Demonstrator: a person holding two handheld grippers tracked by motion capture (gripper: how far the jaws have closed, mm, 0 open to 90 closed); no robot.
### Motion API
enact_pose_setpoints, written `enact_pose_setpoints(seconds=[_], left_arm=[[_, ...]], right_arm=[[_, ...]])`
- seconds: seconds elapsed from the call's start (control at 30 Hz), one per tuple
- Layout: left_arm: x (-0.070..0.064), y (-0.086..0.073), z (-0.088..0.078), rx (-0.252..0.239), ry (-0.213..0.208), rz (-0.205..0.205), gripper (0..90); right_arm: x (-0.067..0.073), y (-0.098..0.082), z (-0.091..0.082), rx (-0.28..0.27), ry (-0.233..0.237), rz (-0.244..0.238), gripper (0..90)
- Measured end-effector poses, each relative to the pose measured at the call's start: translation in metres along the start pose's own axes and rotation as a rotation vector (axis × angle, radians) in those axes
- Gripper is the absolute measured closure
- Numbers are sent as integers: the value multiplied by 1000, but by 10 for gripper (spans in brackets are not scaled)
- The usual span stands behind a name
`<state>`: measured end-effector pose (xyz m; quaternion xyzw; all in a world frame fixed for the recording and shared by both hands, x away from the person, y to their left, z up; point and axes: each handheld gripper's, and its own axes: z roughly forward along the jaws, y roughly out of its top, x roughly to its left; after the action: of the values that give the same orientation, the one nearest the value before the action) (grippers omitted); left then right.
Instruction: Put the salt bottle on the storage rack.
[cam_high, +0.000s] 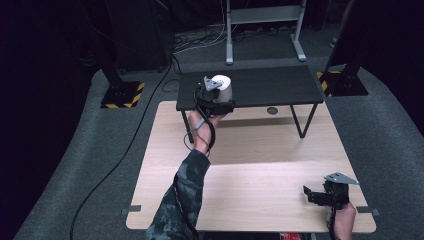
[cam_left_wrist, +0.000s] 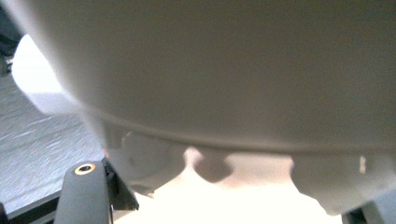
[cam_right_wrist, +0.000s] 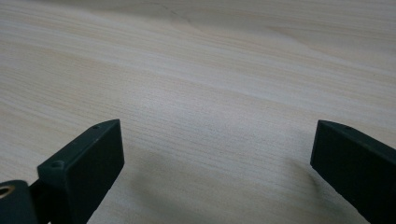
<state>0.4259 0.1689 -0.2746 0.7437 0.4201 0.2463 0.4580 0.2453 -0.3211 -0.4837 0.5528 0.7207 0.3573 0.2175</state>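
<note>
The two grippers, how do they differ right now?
The left gripper is raised at the white roll on the black shelf; the right gripper sits low over the wooden table. The left has the roll filling the space between its jaws; the right's jaws stand wide apart, empty. Both are black and hand-held.
</note>
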Motion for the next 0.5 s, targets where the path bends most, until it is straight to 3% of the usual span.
enact_pose_setpoints(seconds=[0.17,0.5], left_arm=[[-2,16,16,6,-7,-58,302],[-18,42,50,47,24,-76,302]], right_arm=[[0,0,0,1,0,0,14],[0,-2,-1,-9,0,4,14]])
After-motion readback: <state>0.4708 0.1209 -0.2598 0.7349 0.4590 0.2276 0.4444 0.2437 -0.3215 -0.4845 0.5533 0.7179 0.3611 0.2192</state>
